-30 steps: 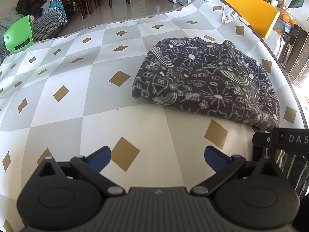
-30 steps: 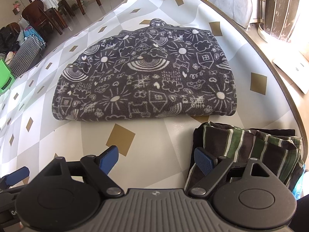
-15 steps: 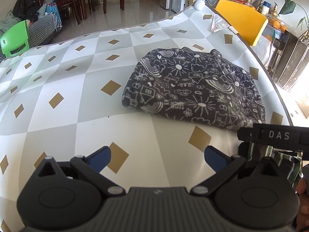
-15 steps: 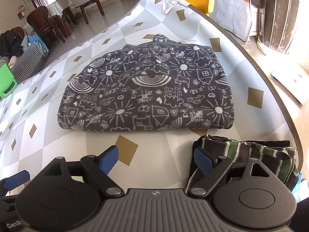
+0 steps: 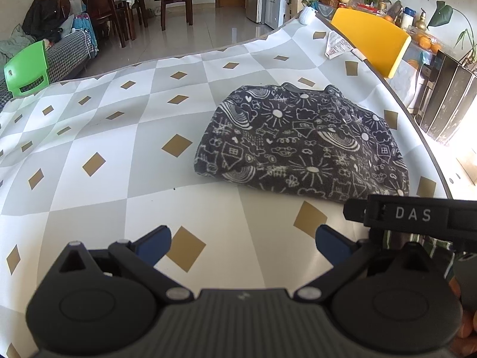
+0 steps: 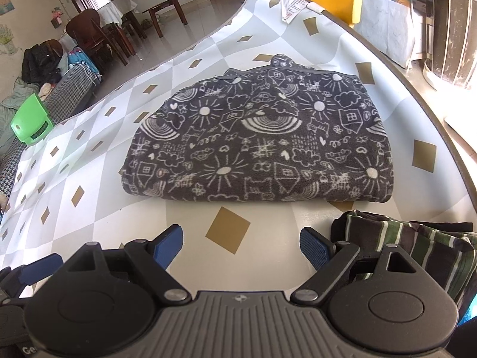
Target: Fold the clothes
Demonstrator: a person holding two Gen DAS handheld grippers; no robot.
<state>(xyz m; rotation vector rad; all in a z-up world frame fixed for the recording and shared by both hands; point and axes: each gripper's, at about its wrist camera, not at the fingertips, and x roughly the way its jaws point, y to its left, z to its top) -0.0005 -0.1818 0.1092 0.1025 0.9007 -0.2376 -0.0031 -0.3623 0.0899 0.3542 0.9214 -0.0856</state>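
Note:
A dark grey garment printed with white suns, houses and rainbows [image 5: 304,146] [image 6: 262,143] lies folded into a thick rectangle on the checked table cover [image 5: 119,137] [image 6: 98,137]. A folded green, black and white striped garment [image 6: 417,247] [image 5: 429,244] sits at the near right edge, just past my right gripper's right finger. My left gripper [image 5: 243,241] hovers open over bare cloth, short of the dark garment. Open too and holding nothing, my right gripper [image 6: 241,244] stands in front of the dark garment. The right gripper's body marked DAS [image 5: 411,214] shows in the left wrist view.
A white printed label [image 5: 335,46] [image 6: 293,6] lies at the table's far corner beside a yellow chair back [image 5: 372,40]. A green plastic chair [image 5: 26,71] stands off the table's left side. Dark wooden chairs and a cabinet with fruit lie beyond. The table's right edge curves close by.
Both views have drawn back and tilted up a little: the dark folded garment sits farther from the fingers and more of the room shows. The garments have not moved.

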